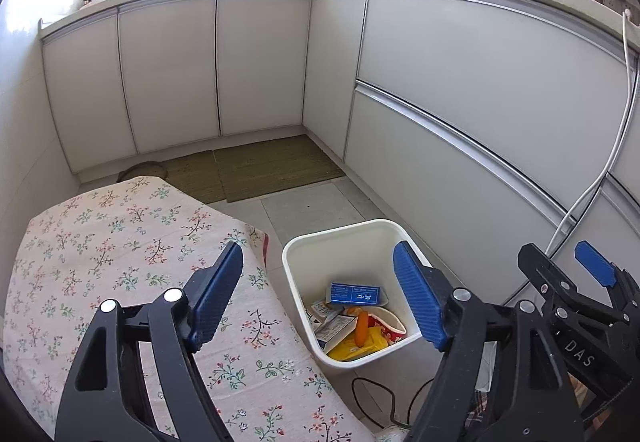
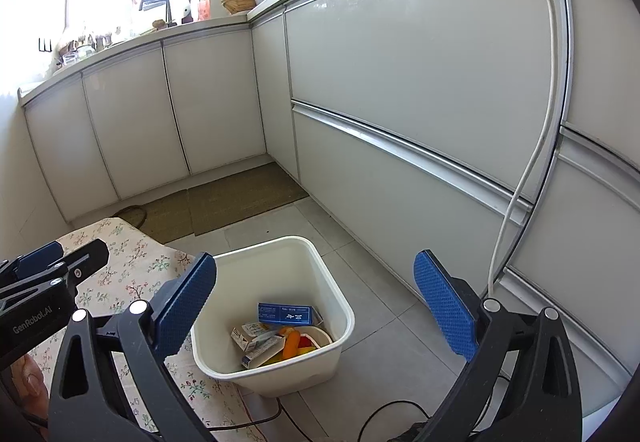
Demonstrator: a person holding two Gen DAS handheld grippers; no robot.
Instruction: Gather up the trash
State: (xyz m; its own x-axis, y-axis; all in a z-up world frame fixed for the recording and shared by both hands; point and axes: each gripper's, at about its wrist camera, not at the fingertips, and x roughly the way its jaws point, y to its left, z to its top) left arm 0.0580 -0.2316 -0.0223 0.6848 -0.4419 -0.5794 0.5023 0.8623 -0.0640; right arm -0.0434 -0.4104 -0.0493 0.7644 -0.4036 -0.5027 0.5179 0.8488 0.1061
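Holding both tongs above the white bin (image 1: 344, 238), we are keeping them raised over the floor at the edge of the surface covered by the floral cloth (image 1: 120, 242). We are positioning the left tongs (image 1: 320, 294) so that the bin's opening lies between its blue pads; the jaws are standing wide apart and nothing is between them. We are keeping the right tongs (image 2: 316, 306) equally spread and empty, also framing the bin. We judge that this stance, angled downward at the bin mouth, suits release or inspection of dropped items rather than a new pick-up.

The bin is standing upright on the tiled floor, just beside the cloth-covered surface and near the lower cabinet fronts (image 1: 460, 89), so that trash carried off the surface travels only a short way. Its open mouth is facing up.

Inside, we are seeing the collected trash lying loosely. The blue box (image 2: 286, 313) is resting on top toward the far wall, with its long axis running roughly across the bin, left to right in both views. The orange item (image 2: 291, 346), which may be a carrot or sausage, is leaning with its long axis pointing up toward the far wall. Small white cartons (image 2: 256, 340) and a yellow wrapper (image 1: 356, 348) are lying beneath. No further trash is showing on the visible part of the cloth, so we judge the collection to be far along.
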